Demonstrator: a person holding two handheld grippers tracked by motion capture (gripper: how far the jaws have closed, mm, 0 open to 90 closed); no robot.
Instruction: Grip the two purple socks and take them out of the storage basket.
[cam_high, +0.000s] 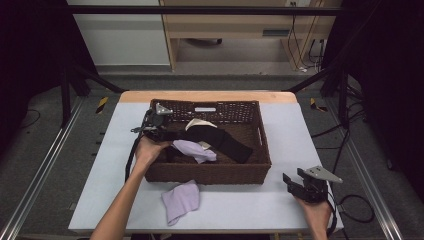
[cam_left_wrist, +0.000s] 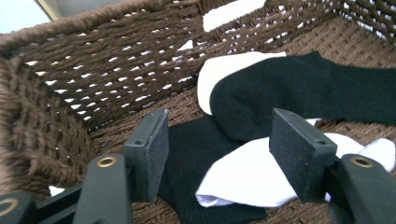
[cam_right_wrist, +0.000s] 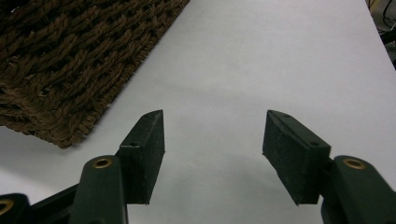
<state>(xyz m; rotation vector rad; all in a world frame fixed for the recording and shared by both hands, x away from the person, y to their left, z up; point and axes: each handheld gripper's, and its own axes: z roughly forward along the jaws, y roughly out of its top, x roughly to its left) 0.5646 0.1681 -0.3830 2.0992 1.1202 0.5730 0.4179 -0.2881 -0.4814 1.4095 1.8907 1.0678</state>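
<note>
- Socks lie in the brown wicker basket (cam_high: 210, 172) at the middle of the high view: a black sock (cam_left_wrist: 299, 93), a white sock (cam_left_wrist: 252, 179).
- Soft, light and floppy, they should bunch up when pinched; the white sock's folded edge looks easiest to take.
- Left gripper (cam_left_wrist: 219, 154) hangs wide over them, holding nothing.
- Right gripper (cam_right_wrist: 212, 154) at lower right is wide and holds nothing.
- A purple sock (cam_high: 181, 200) lies on the table (cam_high: 295, 145).

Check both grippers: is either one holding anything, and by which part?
Nothing is held. The left gripper hangs open over the socks in the basket; the right gripper is open above the bare table.
</note>
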